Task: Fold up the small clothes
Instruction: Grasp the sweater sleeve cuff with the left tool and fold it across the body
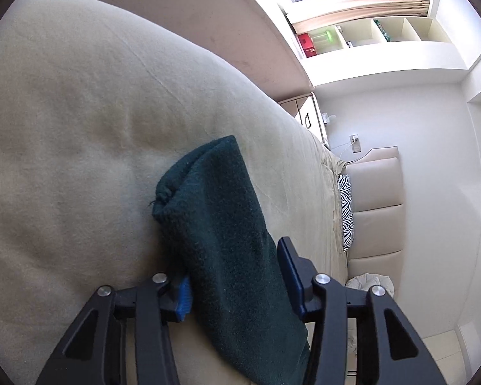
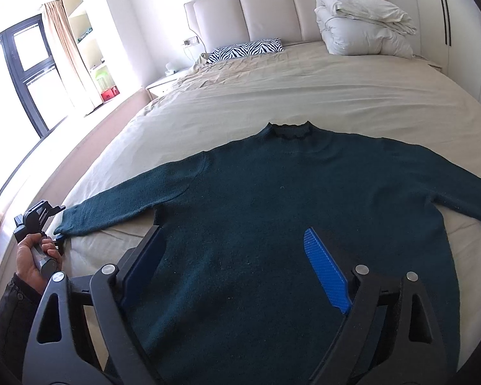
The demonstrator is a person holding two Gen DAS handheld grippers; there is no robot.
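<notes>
A dark teal knitted sweater (image 2: pixel 272 199) lies flat on the beige bed (image 2: pixel 272 96), collar away from me, both sleeves spread out. My right gripper (image 2: pixel 234 243) is open and hovers above the sweater's lower body. My left gripper (image 1: pixel 237 266) is open around the left sleeve (image 1: pixel 215 218), whose cuff end lies between the blue pads (image 1: pixel 290 266). The pads do not press the cloth. In the right wrist view the left gripper (image 2: pixel 59 235) is at the left sleeve cuff (image 2: pixel 70 224), near the bed's left edge.
A zebra-striped pillow (image 2: pixel 247 49) and a folded white duvet (image 2: pixel 362 22) lie at the padded headboard (image 2: pixel 266 9). A nightstand (image 2: pixel 163 85), a window (image 2: pixel 19 73) and shelves (image 2: pixel 86 38) stand to the bed's left. The bed's left edge is close to the left gripper.
</notes>
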